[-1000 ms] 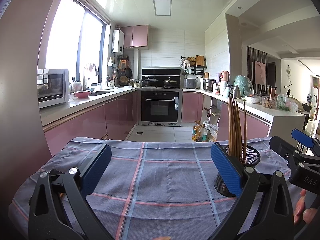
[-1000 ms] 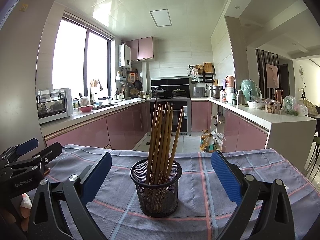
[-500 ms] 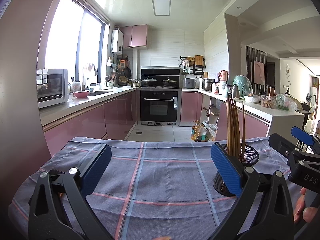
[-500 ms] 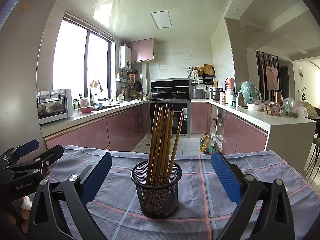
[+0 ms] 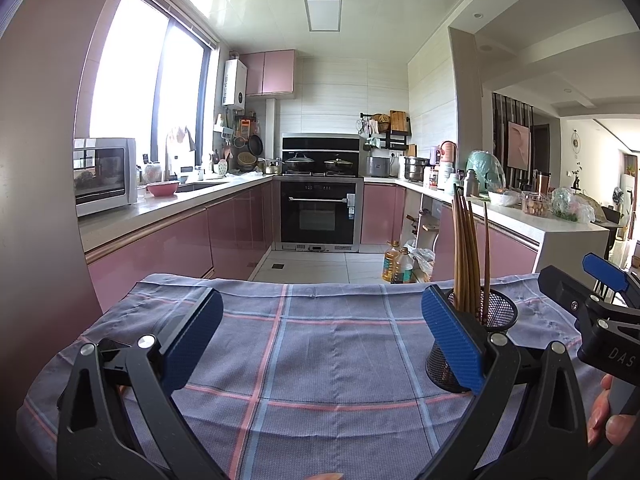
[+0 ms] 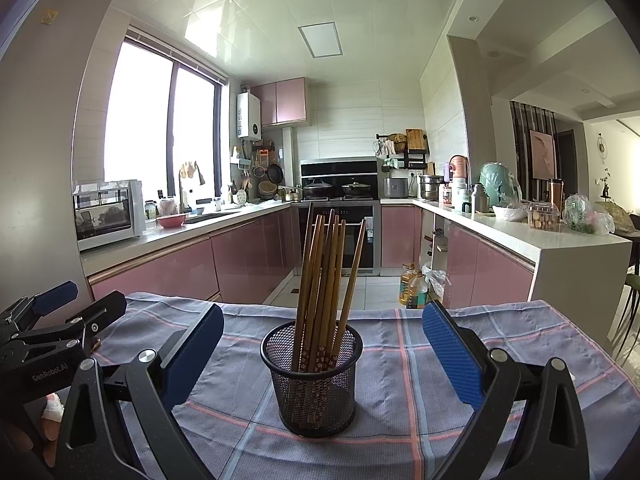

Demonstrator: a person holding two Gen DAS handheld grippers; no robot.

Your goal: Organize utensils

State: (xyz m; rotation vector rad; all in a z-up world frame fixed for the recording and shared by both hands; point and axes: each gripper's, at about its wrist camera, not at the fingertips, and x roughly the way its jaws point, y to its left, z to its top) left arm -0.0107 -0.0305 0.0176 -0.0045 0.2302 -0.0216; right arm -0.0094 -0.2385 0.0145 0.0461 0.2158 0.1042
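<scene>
Your right gripper [image 6: 322, 348] and left gripper [image 5: 320, 332] are both released, gaping wide; wooden chopsticks [image 6: 326, 276] stand in the mesh holder [image 6: 314, 384] on the plaid cloth [image 5: 320, 360].

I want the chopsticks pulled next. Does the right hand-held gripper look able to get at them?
Probably yes. The right hand-held gripper is open and faces the mesh holder squarely; the chopsticks stand clear above its rim, with only checked cloth between.
</scene>
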